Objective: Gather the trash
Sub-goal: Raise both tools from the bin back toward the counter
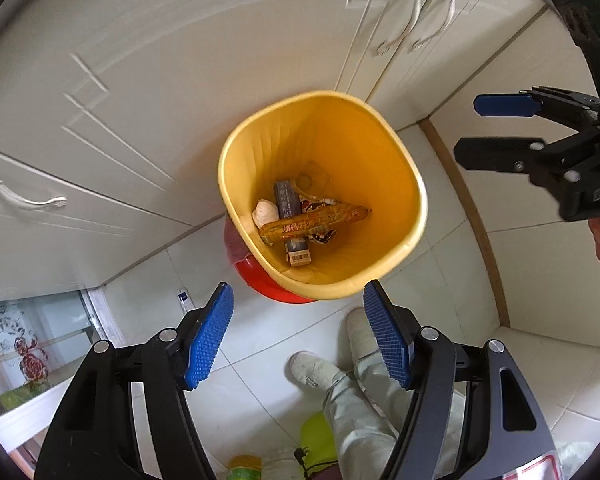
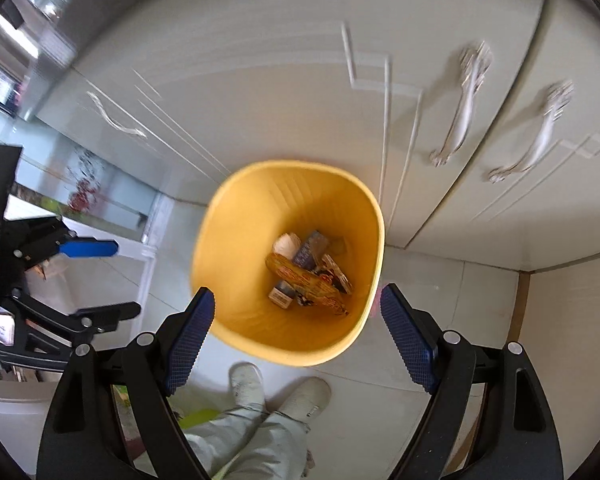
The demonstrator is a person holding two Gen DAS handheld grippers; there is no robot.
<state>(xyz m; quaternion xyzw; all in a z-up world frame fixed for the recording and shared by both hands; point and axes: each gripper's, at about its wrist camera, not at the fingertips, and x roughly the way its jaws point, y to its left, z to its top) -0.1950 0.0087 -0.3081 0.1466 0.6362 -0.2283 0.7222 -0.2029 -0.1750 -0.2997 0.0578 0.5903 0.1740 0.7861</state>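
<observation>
A yellow trash bin stands on the tiled floor against white cabinets; it also shows in the right wrist view. Inside lie an orange snack wrapper, a dark blue box, a crumpled white tissue and a small carton. My left gripper is open and empty above the bin's near rim. My right gripper is open and empty above the bin too. The right gripper shows at the right of the left wrist view, and the left gripper at the left of the right wrist view.
A red container sits behind and under the bin's left side. White cabinet doors with silver handles rise behind the bin. The person's legs and white shoes stand just in front of the bin. Green and yellow items lie near the feet.
</observation>
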